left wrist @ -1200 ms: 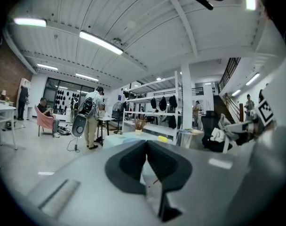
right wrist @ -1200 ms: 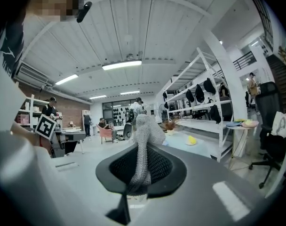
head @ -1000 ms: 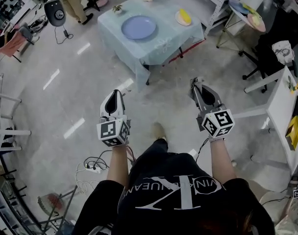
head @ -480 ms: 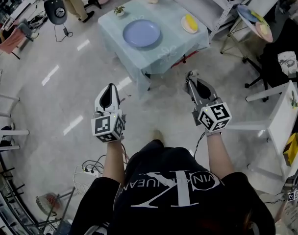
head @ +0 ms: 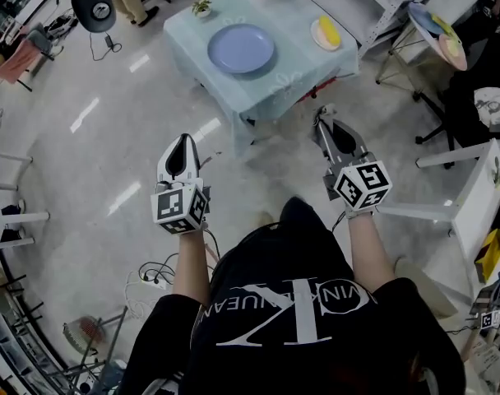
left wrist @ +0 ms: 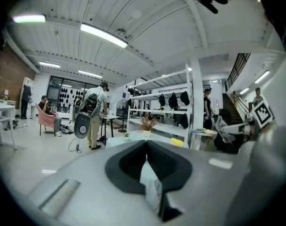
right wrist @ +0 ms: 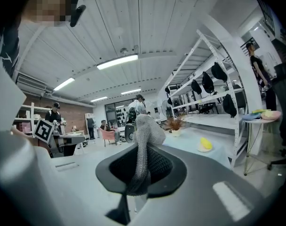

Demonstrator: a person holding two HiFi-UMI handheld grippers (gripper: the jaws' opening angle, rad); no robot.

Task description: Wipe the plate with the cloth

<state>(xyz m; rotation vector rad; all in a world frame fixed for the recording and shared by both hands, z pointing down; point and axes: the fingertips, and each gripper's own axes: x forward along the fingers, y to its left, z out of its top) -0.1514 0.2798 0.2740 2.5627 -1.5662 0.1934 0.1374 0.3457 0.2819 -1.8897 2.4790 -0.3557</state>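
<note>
**Inspector:** Head view. Hazards?

**Assistant:** The plate (head: 241, 48) is round, smooth and pale blue. It lies about mid-table (head: 192, 46) on a thin draped covering. The left gripper (head: 182, 144) and right gripper (head: 322, 120) hang over polished floor, well apart from the table's near corner. Cables and a power strip (head: 155, 280) lie beside the person's feet. I judge that a trip risk on the approach.

**Inspector:** Left gripper view?

**Assistant:** The jaws are pressed together with nothing between them. They have hard grey shells and dark ribbed pads. If this gripper does not steady the plate, I expect the glossy plate to skate on the covering toward a table edge.

**Inspector:** Right gripper view?

**Assistant:** The jaws are clenched on the cloth (right wrist: 146, 126), a grey knitted mesh bunched upright above the tips. Only a narrow fold appears to be pinched. Wiping pressure could drag it free, in my judgement. A yellow item (right wrist: 205, 144) lies near the table's right edge, and a wide sweep could knock it.
</note>
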